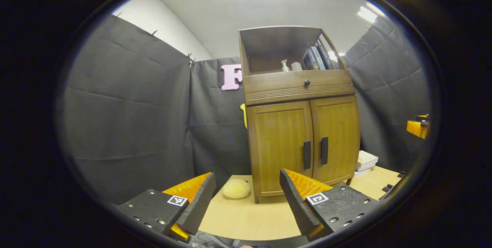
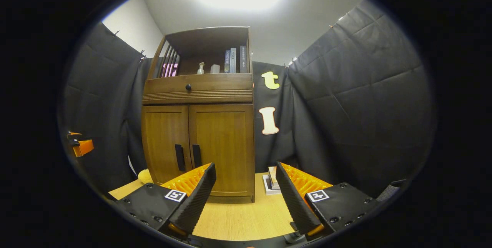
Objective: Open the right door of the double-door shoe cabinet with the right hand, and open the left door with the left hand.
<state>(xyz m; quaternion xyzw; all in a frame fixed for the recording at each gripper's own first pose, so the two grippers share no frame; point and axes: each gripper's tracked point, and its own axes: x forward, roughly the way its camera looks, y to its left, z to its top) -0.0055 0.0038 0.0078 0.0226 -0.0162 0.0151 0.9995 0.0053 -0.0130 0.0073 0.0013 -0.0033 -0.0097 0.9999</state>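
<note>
Black cloth walls enclose a tan counter (image 1: pixel 238 217) carrying the cabinet (image 1: pixel 301 125). Both doors are closed, so neither opening has begun. Left gripper (image 1: pixel 246 198): fingers spread, empty; the left door (image 1: pixel 280 146) and its dark handle (image 1: pixel 306 155) stand well ahead, just right of the gap between them. Right gripper (image 2: pixel 246 198): fingers spread, empty; the right door (image 2: pixel 223 148) and handle (image 2: pixel 196 155) lie ahead, beyond its left finger. Doors are brown wood, panelled, handles vertical and adjacent. Shelf items above are probably books.
</note>
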